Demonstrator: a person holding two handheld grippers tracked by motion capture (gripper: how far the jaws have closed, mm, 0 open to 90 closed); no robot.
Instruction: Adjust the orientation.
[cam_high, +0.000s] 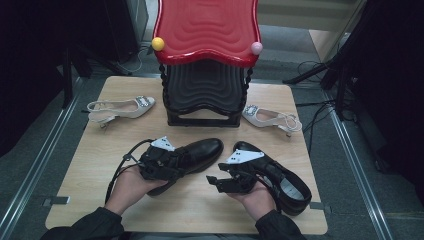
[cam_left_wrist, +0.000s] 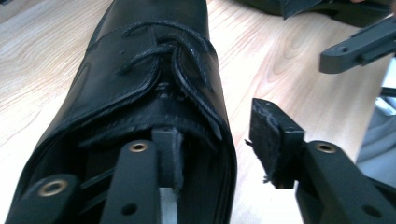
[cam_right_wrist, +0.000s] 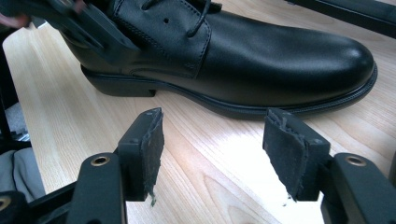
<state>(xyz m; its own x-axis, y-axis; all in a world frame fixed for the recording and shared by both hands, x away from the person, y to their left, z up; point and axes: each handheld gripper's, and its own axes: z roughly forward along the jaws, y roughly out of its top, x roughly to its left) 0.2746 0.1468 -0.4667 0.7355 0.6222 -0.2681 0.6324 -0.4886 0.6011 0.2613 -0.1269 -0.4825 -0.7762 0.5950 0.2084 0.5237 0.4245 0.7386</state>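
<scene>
Two black leather lace-up shoes lie on the wooden table (cam_high: 95, 165). The left shoe (cam_high: 202, 149) points away toward the rack, and my left gripper (cam_high: 181, 161) sits at its heel opening. In the left gripper view one pad (cam_left_wrist: 173, 158) is inside the shoe (cam_left_wrist: 140, 70) and the other pad (cam_left_wrist: 265, 137) stands clear outside its side wall, so the left gripper (cam_left_wrist: 217, 140) is open. The right shoe (cam_high: 292, 186) lies under my right hand. My right gripper (cam_high: 216, 181) (cam_right_wrist: 215, 140) is open over bare wood, facing the left shoe's side (cam_right_wrist: 261, 51).
A red-topped stand (cam_high: 206, 30) with a black base stands at the back middle of the table. A white slingback heel (cam_high: 120, 107) lies to its left and another (cam_high: 272, 118) to its right. Cables and stand legs cross the floor at the right.
</scene>
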